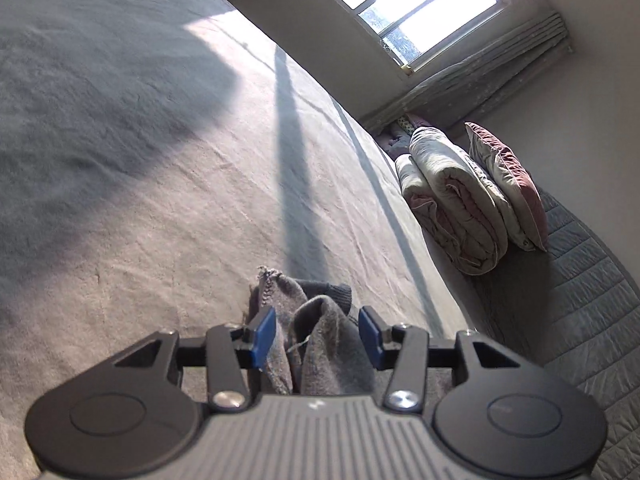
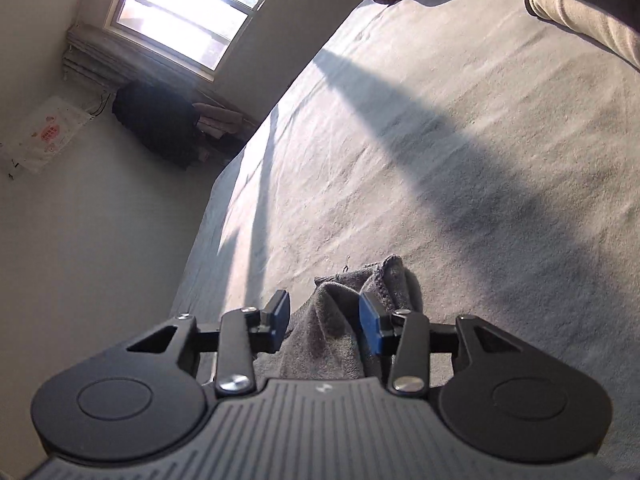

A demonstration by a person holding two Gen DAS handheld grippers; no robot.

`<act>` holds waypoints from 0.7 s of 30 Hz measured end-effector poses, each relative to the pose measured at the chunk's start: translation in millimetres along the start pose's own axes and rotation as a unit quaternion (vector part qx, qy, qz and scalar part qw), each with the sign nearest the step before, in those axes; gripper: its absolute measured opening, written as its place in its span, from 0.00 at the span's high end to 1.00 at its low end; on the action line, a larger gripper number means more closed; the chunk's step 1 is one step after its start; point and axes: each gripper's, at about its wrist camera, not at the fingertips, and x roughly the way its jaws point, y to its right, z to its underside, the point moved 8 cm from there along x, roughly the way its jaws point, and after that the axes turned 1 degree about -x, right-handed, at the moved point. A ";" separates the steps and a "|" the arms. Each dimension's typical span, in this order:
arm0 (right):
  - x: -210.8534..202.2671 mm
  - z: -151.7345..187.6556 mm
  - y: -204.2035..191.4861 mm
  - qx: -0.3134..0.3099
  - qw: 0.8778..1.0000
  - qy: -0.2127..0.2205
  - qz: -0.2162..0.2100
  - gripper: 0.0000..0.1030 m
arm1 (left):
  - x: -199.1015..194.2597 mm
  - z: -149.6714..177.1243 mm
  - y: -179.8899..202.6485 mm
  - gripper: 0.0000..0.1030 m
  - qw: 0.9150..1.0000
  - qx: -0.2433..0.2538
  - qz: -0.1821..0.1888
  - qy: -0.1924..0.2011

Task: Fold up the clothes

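Observation:
A grey knitted garment (image 1: pixel 320 344) is bunched between the blue pads (image 1: pixel 265 336) of my left gripper (image 1: pixel 317 336), which is shut on it above the bed. In the right wrist view another bunch of the same grey garment (image 2: pixel 332 320), with a stitched edge poking up, sits between the blue pads (image 2: pixel 370 326) of my right gripper (image 2: pixel 325 320), also shut on it. The cloth hangs down behind both grippers, and the rest of it is hidden by their bodies.
A wide grey bedsheet (image 1: pixel 160 160) lies below, streaked with sun and shadow. A folded quilt (image 1: pixel 452 200) and a pillow (image 1: pixel 508 184) lie at the bed's right edge. A window (image 2: pixel 180 12) and a dark bundle (image 2: pixel 156 120) stand beyond the bed. A person's beige trouser leg (image 2: pixel 580 20) shows at top right.

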 end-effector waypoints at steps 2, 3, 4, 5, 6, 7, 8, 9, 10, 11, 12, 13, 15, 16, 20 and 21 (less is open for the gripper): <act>11.1 6.1 -4.5 -0.042 0.999 0.001 0.020 0.57 | 7.2 0.7 2.5 0.55 1.000 0.013 -0.006 0.003; 16.6 9.0 -6.7 -0.063 0.998 0.002 0.030 0.57 | 10.9 1.1 3.9 0.56 1.000 0.019 -0.009 0.005; 22.0 11.9 -9.0 -0.084 0.996 0.003 0.039 0.57 | 14.5 1.6 4.7 0.57 1.000 0.025 -0.013 0.006; 27.5 14.7 -11.3 -0.105 0.993 0.003 0.049 0.57 | 18.1 2.0 5.4 0.57 0.999 0.031 -0.017 0.006; 32.9 17.5 -13.6 -0.126 0.990 0.004 0.059 0.57 | 21.1 3.4 6.1 0.62 0.999 0.040 -0.024 0.007; 37.3 20.7 -15.8 -0.149 0.986 0.006 0.070 0.60 | 23.4 5.4 7.7 0.80 0.998 0.052 -0.029 0.007; 40.7 25.2 -17.4 -0.179 0.980 0.011 0.084 0.75 | 24.5 7.9 10.2 0.92 0.997 0.065 -0.033 0.007; 43.3 29.5 -18.9 -0.213 0.972 0.020 0.097 0.84 | 23.7 9.5 14.0 0.92 0.996 0.079 -0.036 0.016; 42.2 32.9 -21.3 -0.236 0.965 0.034 0.104 0.85 | 21.3 9.6 18.9 0.93 0.995 0.093 -0.035 0.030; 40.5 35.3 -24.1 -0.255 0.960 0.048 0.109 0.85 | 19.1 8.6 23.2 0.93 0.993 0.103 -0.034 0.042; 37.0 35.8 -26.9 -0.263 0.957 0.063 0.108 0.85 | 17.1 6.8 26.1 0.93 0.992 0.109 -0.035 0.052; 33.0 34.0 -29.0 -0.266 0.955 0.076 0.106 0.86 | 15.1 3.7 29.0 0.93 0.991 0.115 -0.036 0.063; 30.1 26.4 -31.9 -0.270 0.952 0.097 0.110 0.87 | 13.7 -2.1 31.5 0.93 0.988 0.126 -0.043 0.080; 32.6 18.6 -33.6 -0.273 0.949 0.107 0.117 0.87 | 15.9 -5.2 33.0 0.93 0.987 0.130 -0.046 0.085; 45.4 3.4 -29.2 -0.272 0.946 0.113 0.133 0.87 | 33.0 -13.5 30.0 0.93 0.984 0.139 -0.072 0.082; 51.2 1.7 -27.4 -0.272 0.946 0.109 0.138 0.87 | 37.9 -14.2 28.8 0.93 0.983 0.144 -0.079 0.079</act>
